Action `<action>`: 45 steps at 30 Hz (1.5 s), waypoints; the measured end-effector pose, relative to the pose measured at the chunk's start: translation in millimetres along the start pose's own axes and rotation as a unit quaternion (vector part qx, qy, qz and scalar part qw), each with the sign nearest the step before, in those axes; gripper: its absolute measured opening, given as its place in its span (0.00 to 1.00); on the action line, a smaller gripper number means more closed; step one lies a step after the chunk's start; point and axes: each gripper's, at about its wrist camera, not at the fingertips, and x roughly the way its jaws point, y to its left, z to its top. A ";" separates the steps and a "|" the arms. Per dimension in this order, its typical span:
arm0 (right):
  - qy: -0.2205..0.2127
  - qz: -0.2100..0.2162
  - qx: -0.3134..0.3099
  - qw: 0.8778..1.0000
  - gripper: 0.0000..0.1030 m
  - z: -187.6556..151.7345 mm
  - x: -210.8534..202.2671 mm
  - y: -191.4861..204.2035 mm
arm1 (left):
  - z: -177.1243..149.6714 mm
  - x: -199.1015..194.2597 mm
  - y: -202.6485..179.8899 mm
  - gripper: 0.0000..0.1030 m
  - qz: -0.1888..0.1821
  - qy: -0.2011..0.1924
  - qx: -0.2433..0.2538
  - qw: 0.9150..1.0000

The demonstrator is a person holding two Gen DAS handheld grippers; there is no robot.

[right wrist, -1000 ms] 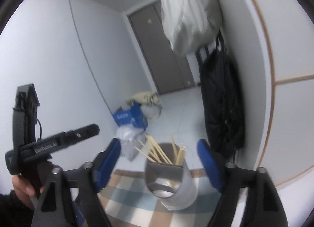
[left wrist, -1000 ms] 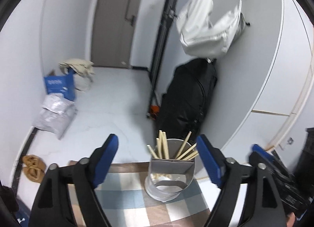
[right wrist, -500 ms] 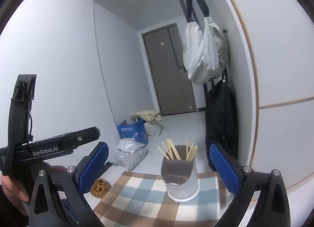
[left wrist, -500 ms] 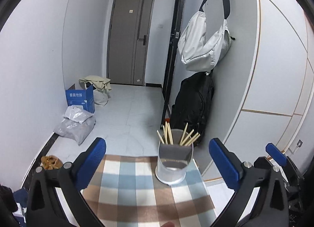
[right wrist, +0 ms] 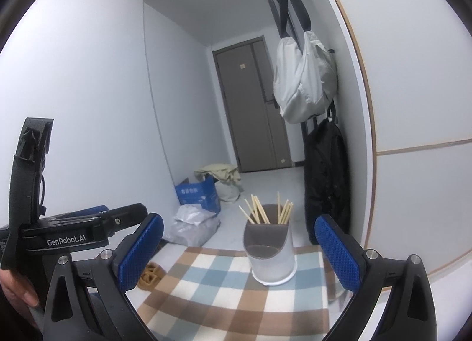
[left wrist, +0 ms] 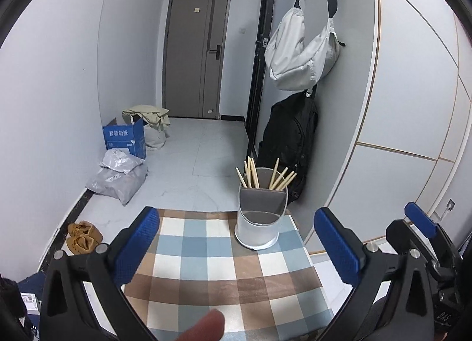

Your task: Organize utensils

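While held above the near end of a checked cloth [left wrist: 224, 276], left gripper [left wrist: 236, 240] spread wide, blue pads [left wrist: 138, 240] well apart with nothing between them. Ahead of the fingers and a little toward the right-hand pad, upright on the cloth's far right corner: a white utensil holder [left wrist: 259, 223] with a grey divider, wooden chopsticks [left wrist: 265, 175] fanned out of its rear compartment, front compartment seemingly bare. Well apart from both pads, not touched. A fingertip [left wrist: 203, 326] at the lower edge, just over the cloth.

Right gripper [right wrist: 239, 249] likewise gaping, its blue pads [right wrist: 339, 252] holding nothing. Same holder [right wrist: 270, 252] seen ahead between the two fingers, nearer the right-hand one but clear of both; chopsticks [right wrist: 265, 211] leaning left and right out of the back section. Off to the left of the left-hand finger, the other gripper's black body, marked GenRobot.AI, gripped by a hand [right wrist: 14, 291].

Beyond the fingertips: grey door [left wrist: 194, 57], pale bag [left wrist: 303, 55] hung on the wall, black backpack [left wrist: 289, 140] below it.
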 end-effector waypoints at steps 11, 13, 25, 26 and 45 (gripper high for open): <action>-0.001 0.001 0.000 1.000 1.00 1.9 -2.1 -4.2 | -1.2 -2.2 1.5 0.99 0.004 -0.014 -0.003 1.000; -0.001 0.001 0.001 1.000 1.00 2.1 -1.0 -5.2 | -0.8 -1.4 2.5 0.99 0.009 -0.015 -0.004 1.000; 0.001 0.001 0.003 1.000 1.00 1.0 2.0 -6.6 | -1.9 0.5 4.1 0.99 0.011 -0.007 -0.003 1.000; 0.001 0.001 0.002 1.000 1.00 1.1 1.7 -6.4 | -1.9 0.3 4.2 0.99 0.011 -0.008 -0.004 1.000; 0.002 0.002 0.000 1.000 1.00 1.0 3.7 -5.0 | -0.1 1.0 4.1 0.99 0.008 -0.004 -0.003 1.000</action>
